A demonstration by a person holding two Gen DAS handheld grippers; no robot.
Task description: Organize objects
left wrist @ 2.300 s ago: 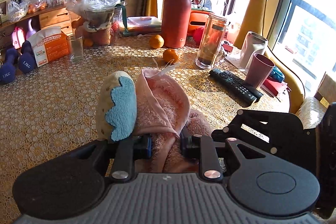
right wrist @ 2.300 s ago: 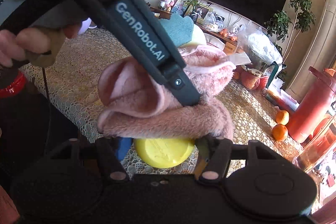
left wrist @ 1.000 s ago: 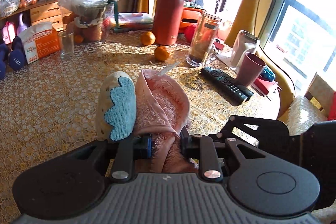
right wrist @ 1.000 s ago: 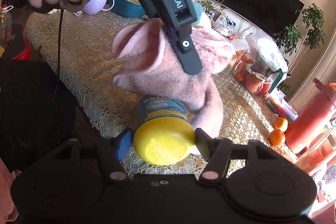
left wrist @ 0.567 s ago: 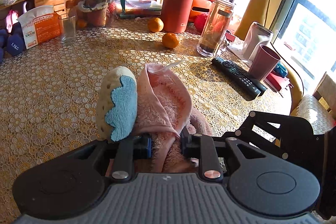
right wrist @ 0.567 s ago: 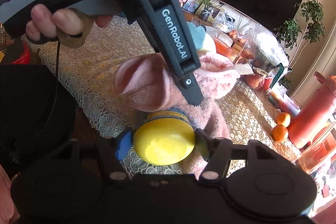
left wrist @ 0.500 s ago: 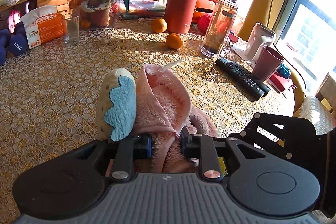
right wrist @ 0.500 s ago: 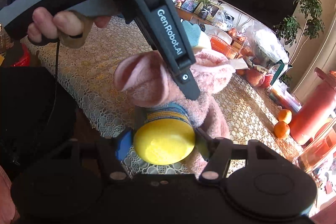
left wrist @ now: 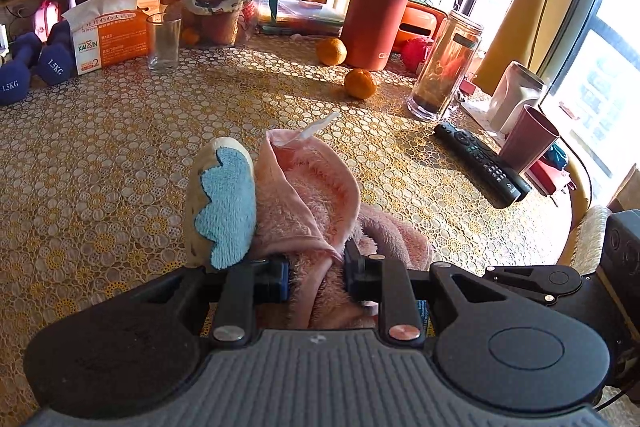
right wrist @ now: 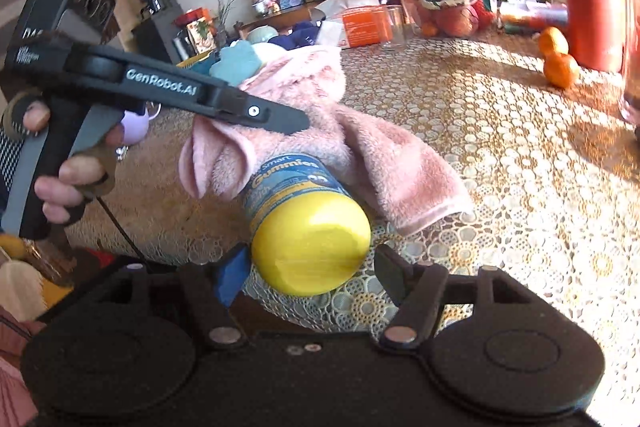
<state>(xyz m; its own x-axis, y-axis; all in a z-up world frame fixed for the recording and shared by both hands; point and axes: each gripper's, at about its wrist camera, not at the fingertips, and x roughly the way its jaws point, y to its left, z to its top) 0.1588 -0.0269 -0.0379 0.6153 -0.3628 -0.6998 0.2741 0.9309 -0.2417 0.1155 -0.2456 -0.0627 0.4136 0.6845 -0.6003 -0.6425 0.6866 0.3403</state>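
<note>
From the left wrist view we see the left gripper (left wrist: 315, 277) clamped tight on a pink fleece cloth (left wrist: 316, 203), its jaws narrow with the fabric bunched between them. A cream and blue plush piece (left wrist: 222, 203) stands against the cloth's left side. This view lays out the far table: a red flask (left wrist: 376, 3), two oranges (left wrist: 360, 83), a glass jar (left wrist: 446, 67), a remote control (left wrist: 482, 163), a maroon cup (left wrist: 528, 139), an empty tumbler (left wrist: 163, 41), an orange box (left wrist: 110, 35) and blue dumbbells (left wrist: 24, 67) at far left. The bottle is almost hidden here, under the cloth.

The right wrist view gives us what that one lacks: a gummies bottle (right wrist: 298, 203) with a yellow cap lies tilted at the near edge of the lace tablecloth (right wrist: 500, 167), its far end tucked under the pink cloth. The right gripper (right wrist: 310, 273) has just been opening; its jaws now stand apart on either side of the cap, which lies between them. The right pad is clear of it; we cannot tell whether the blue left pad touches. Here we also see a hand (right wrist: 68, 167) holding the left gripper's handle at left, its arm reaching over the cloth.
</note>
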